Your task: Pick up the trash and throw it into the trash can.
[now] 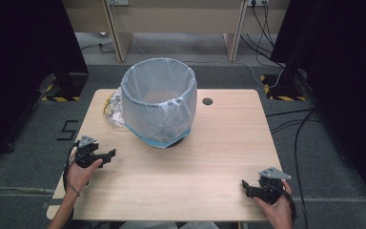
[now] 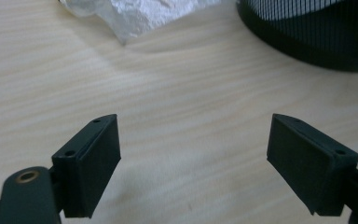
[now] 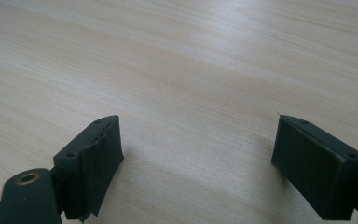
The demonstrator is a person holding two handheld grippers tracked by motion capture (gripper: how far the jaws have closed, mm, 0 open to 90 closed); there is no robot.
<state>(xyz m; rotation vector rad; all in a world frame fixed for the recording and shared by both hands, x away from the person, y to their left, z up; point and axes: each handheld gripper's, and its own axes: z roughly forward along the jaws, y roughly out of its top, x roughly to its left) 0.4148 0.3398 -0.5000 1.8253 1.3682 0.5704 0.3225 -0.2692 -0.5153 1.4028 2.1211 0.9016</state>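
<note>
A round bin (image 1: pixel 159 102) lined with a pale translucent bag stands on the wooden table (image 1: pixel 219 143), toward the back and a little left of centre. A crumpled clear plastic bag (image 1: pixel 114 109) lies against its left side. My left gripper (image 1: pixel 110 153) rests near the table's left edge, jaws wide apart over bare wood, with the bin's black base (image 2: pixel 317 37) and the crumpled plastic (image 2: pixel 135 14) ahead of it. My right gripper (image 1: pixel 244 185) sits near the front right corner, open (image 3: pixel 198 154) with nothing between its jaws.
A small dark round hole (image 1: pixel 207 101) marks the tabletop right of the bin. Black curtains hang at both sides, and cables (image 1: pixel 295 129) run over the grey floor to the right. A wooden frame (image 1: pixel 171 24) stands beyond the table.
</note>
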